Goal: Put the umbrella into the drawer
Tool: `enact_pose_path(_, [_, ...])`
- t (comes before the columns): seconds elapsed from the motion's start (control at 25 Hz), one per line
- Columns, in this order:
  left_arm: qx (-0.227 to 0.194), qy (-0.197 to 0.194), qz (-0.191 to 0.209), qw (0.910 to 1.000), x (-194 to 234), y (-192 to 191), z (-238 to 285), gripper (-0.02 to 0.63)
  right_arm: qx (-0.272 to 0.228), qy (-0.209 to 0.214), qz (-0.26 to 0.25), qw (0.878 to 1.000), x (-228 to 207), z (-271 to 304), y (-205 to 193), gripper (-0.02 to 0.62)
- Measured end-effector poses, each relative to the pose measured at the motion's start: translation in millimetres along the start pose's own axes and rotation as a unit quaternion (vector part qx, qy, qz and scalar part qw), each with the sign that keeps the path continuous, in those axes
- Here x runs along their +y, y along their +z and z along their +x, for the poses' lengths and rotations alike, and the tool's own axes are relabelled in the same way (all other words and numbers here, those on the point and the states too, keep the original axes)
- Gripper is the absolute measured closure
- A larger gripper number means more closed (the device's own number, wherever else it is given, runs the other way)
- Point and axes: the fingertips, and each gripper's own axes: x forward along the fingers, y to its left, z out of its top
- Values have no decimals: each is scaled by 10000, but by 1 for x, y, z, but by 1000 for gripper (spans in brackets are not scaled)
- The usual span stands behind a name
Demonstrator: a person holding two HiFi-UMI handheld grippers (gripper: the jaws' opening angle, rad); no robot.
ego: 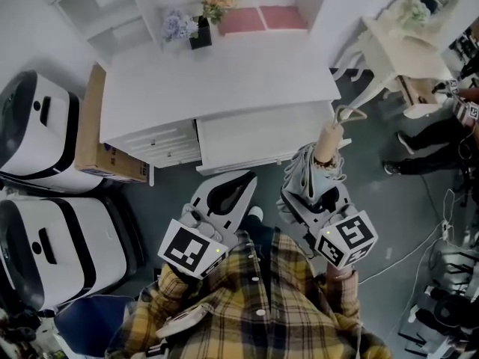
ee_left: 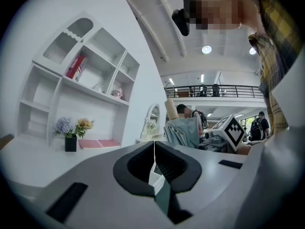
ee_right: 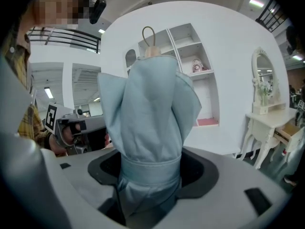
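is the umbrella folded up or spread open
Folded: the umbrella has its blue cloth bunched and wrapped by its band, with the right tool closed round it.

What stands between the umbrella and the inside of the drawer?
Only the drawer front, which appears shut, with no interior showing. The umbrella, clamped in the right gripper, has nothing else before it.

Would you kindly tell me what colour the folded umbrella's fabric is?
The umbrella is pale blue-grey, clearest in the right gripper view.
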Motion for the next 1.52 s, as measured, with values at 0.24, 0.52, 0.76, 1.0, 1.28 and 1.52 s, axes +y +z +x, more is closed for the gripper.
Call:
enact_pose_path(0.24, [101, 308, 82, 9994, 8, 0, 22, 584, 7, 268, -11, 9996, -29, 9, 5, 278])
enact_pose_path(0.52, [331, 601, 30, 9976, 28, -7, 23, 584, 38, 416, 182, 9990, -44, 22, 2, 278])
enact_pose_path(0.76, [325, 580, -5, 9978, 49, -3, 37, 584, 93, 402, 169, 9990, -56, 42, 8, 278])
enact_pose_path(1.0, [308, 466, -49, 9984, 80, 8, 63, 584, 207, 407, 74, 9989, -74, 80, 28, 278])
enact_pose_path(1.28, [368, 347, -224, 9985, 137, 14, 94, 584, 544, 320, -139, 9979, -95, 135, 44, 278])
enact_pose_path(1.52, [453, 231, -350, 9981, 183, 11, 112, 584, 923, 277, -389, 9946, -109, 184, 48, 278])
